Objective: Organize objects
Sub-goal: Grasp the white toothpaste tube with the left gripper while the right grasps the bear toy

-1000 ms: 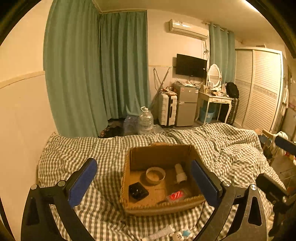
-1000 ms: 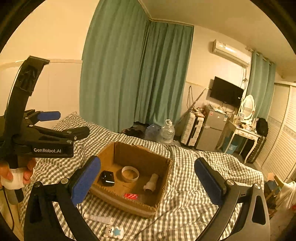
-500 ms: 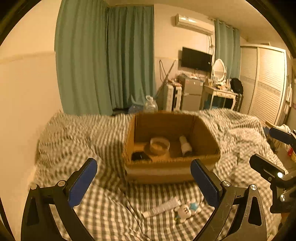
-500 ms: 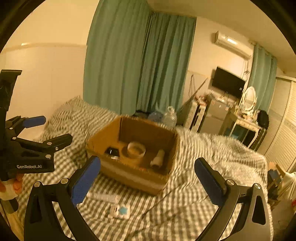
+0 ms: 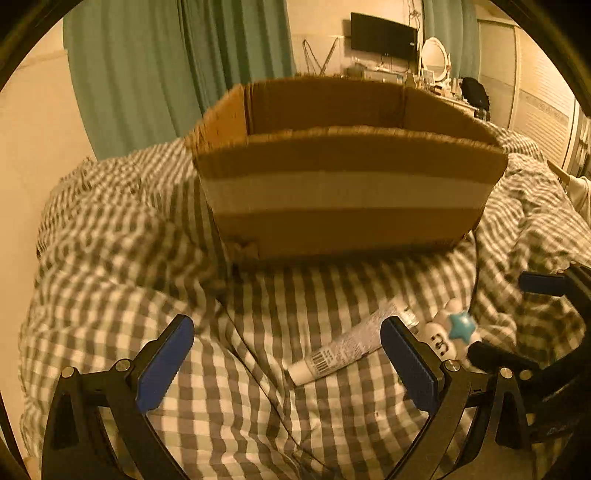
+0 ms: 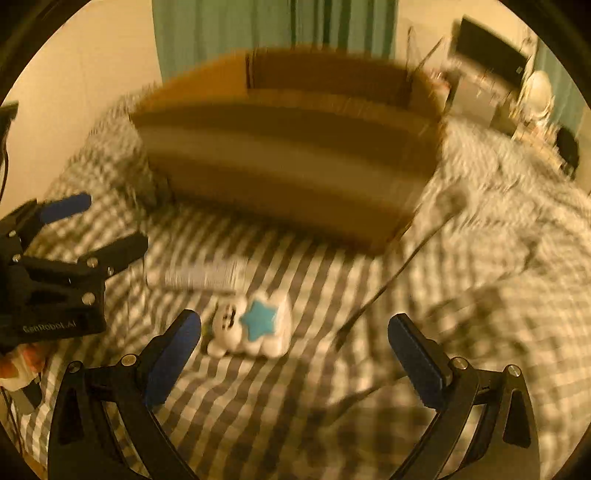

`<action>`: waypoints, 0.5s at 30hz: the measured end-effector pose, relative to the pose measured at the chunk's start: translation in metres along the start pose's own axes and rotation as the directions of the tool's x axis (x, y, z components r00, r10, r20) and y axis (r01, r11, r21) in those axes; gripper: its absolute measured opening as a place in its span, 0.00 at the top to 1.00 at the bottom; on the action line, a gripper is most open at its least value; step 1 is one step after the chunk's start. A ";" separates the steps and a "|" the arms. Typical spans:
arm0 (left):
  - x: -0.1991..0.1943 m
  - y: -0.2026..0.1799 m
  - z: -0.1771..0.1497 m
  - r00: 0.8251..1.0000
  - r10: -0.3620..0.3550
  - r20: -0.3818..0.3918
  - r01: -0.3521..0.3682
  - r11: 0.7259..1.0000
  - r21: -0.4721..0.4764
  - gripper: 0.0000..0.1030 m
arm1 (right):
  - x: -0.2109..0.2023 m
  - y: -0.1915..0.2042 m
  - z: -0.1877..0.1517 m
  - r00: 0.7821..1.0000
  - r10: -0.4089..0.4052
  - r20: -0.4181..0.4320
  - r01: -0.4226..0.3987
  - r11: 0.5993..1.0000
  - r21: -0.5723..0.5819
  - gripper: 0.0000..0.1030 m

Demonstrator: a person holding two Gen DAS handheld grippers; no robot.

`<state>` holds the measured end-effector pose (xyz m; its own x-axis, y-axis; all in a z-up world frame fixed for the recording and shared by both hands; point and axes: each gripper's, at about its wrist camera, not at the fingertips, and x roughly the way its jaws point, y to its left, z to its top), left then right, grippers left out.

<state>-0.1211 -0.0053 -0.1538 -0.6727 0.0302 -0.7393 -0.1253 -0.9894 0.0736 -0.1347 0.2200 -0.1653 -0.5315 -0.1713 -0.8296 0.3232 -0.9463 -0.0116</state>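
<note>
A cardboard box stands on the checked bed cover; its inside is hidden from this low angle. It also shows, blurred, in the right wrist view. In front of it lie a white tube and a small white toy with a blue star. The tube and toy also show in the right wrist view. My left gripper is open and empty, low over the cover, with the tube near its right finger. My right gripper is open and empty, just short of the toy.
The checked bed cover is rumpled around the box. A thin dark cable runs across it right of the toy. Green curtains hang behind, with a TV and furniture at the far right.
Both grippers have dropped low and moved closer to the bed, so the box now looms above and its contents are hidden. The tube and toy are now near the fingers.
</note>
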 end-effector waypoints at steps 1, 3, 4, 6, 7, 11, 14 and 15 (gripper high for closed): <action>0.002 0.001 -0.001 1.000 0.002 -0.009 -0.002 1.000 -0.003 0.00 | 0.005 0.002 0.001 1.000 0.006 -0.016 -0.006 1.000 -0.003 0.01; 0.008 0.005 -0.003 0.999 0.009 -0.031 -0.010 1.000 -0.021 0.00 | 0.016 0.008 0.002 0.999 0.014 -0.049 -0.015 1.000 -0.026 0.02; 0.009 0.006 -0.004 0.999 0.005 -0.035 -0.006 0.999 -0.033 0.00 | 0.021 0.011 0.004 0.998 0.014 -0.062 -0.016 0.999 -0.035 0.02; 0.013 0.010 -0.005 0.999 -0.007 -0.043 0.005 0.998 -0.058 0.00 | 0.034 0.019 0.004 0.995 0.023 -0.098 -0.029 0.998 -0.054 0.04; 0.013 0.012 -0.006 0.999 -0.005 -0.046 0.002 0.997 -0.073 0.00 | 0.043 0.023 0.002 0.990 0.040 -0.133 -0.049 0.997 -0.067 0.08; 0.007 0.016 -0.010 1.000 -0.004 -0.026 0.001 0.994 -0.107 0.00 | 0.058 0.023 -0.004 0.981 0.053 -0.186 -0.067 0.995 -0.069 0.35; 0.007 0.010 -0.011 0.999 -0.011 -0.031 0.009 0.996 -0.087 0.00 | 0.043 0.016 -0.006 0.991 0.018 -0.134 -0.025 0.999 -0.048 0.37; 0.009 0.005 -0.012 0.999 -0.014 -0.040 0.011 0.997 -0.073 0.00 | 0.034 0.011 -0.006 0.995 -0.019 -0.099 0.016 0.999 -0.036 0.37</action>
<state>-0.1194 -0.0121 -0.1680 -0.6410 0.0386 -0.7666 -0.0796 -0.9967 0.0164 -0.1449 0.2053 -0.1970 -0.4573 -0.1250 -0.8805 0.3426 -0.9384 -0.0448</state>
